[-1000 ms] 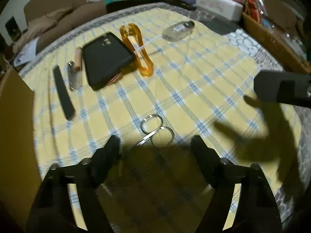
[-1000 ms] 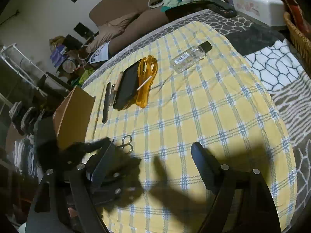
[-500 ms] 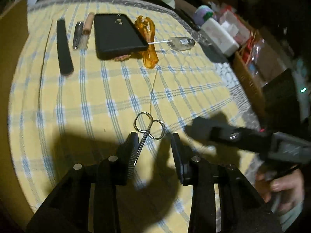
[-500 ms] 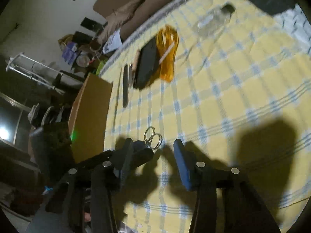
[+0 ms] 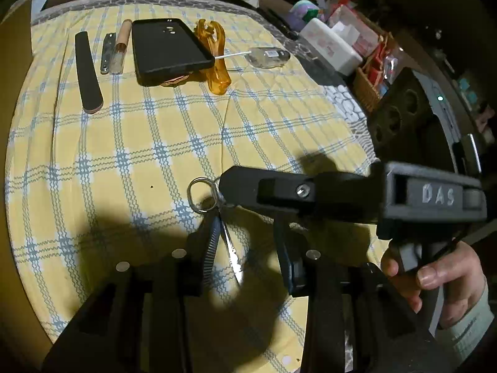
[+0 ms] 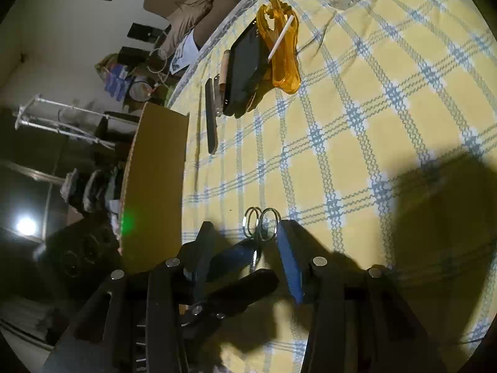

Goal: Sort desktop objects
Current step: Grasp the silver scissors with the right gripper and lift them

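Steel scissors [image 5: 217,214] on yellow checked cloth [image 5: 124,143], between both grippers' spread fingers: left gripper [image 5: 245,248], right gripper [image 6: 245,255], neither clenched. We judge pickup under way; closing follows.

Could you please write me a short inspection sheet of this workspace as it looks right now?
Surface: yellow checked tablecloth, shadowed near the camera.
Job's things: small scissors lying flat; black phone, amber clip, nail file and clear bottle at the far side.
Clutter: cardboard box at the table edge; tissue box and basket beyond.
Grippers: left gripper open, straddling the scissors' blades; right gripper open around the same scissors.
Cables: nothing seen.
Surroundings: sofa, shelves, dim room.
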